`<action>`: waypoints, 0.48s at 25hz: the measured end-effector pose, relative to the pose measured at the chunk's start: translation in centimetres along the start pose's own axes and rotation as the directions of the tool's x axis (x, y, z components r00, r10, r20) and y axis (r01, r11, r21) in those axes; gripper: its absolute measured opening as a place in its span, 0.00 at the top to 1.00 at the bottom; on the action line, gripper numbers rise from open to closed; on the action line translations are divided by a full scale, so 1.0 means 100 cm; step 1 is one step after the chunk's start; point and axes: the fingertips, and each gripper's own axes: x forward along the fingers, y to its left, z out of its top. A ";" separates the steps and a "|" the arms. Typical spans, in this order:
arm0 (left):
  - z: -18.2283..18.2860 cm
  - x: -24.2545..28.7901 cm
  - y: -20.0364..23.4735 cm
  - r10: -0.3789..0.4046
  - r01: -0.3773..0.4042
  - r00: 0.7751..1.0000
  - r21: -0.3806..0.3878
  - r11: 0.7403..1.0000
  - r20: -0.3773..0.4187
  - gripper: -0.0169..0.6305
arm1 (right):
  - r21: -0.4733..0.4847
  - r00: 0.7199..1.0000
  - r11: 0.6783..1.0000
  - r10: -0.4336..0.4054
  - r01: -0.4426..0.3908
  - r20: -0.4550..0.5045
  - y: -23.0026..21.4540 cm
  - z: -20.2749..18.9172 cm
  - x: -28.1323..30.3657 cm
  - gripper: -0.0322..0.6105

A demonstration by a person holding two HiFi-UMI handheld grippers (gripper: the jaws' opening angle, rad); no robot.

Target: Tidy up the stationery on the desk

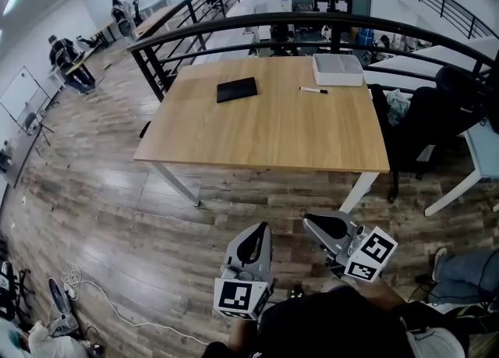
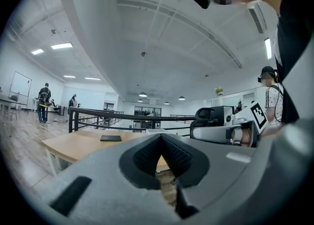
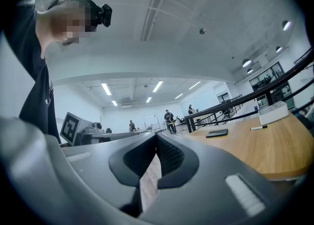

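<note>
A wooden desk [image 1: 265, 130] stands ahead of me on the plank floor. On it lie a black notebook [image 1: 236, 89], a marker pen [image 1: 313, 90] and a white box [image 1: 337, 69] at the far right corner. Both grippers hang short of the desk's near edge, over the floor. My left gripper [image 1: 256, 233] is shut and holds nothing. My right gripper [image 1: 313, 222] is also shut and empty. The left gripper view shows its jaws [image 2: 161, 138] closed and the notebook [image 2: 110, 138] far off. In the right gripper view are the notebook [image 3: 217, 133], pen [image 3: 258, 127] and box [image 3: 273, 112].
A black railing [image 1: 234, 25] curves behind the desk. Dark chairs [image 1: 425, 126] and a white table [image 1: 483, 154] stand to the right. A white cable [image 1: 117, 313] trails on the floor at lower left. People sit at far desks [image 1: 66, 56].
</note>
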 end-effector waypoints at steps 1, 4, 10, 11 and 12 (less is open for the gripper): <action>0.000 -0.002 0.004 0.001 -0.001 1.000 -0.002 1.000 0.000 0.98 | -0.001 1.000 1.000 0.000 0.000 -0.002 0.002 0.000 0.004 0.94; 0.003 -0.006 0.010 -0.001 0.001 1.000 -0.004 1.000 0.001 0.98 | -0.009 1.000 1.000 -0.003 0.003 -0.008 0.005 0.003 0.010 0.94; 0.002 -0.003 0.023 0.018 -0.018 1.000 -0.009 1.000 -0.005 0.98 | -0.013 1.000 1.000 0.008 -0.008 -0.018 -0.004 0.004 0.024 0.94; 0.002 -0.002 0.026 0.025 -0.025 1.000 -0.011 1.000 -0.006 0.98 | -0.013 1.000 1.000 0.012 -0.013 -0.020 -0.006 0.005 0.028 0.94; 0.002 -0.001 0.030 0.033 -0.033 0.999 -0.009 0.999 -0.008 0.98 | -0.013 1.000 1.000 0.018 -0.018 -0.021 -0.008 0.006 0.032 0.94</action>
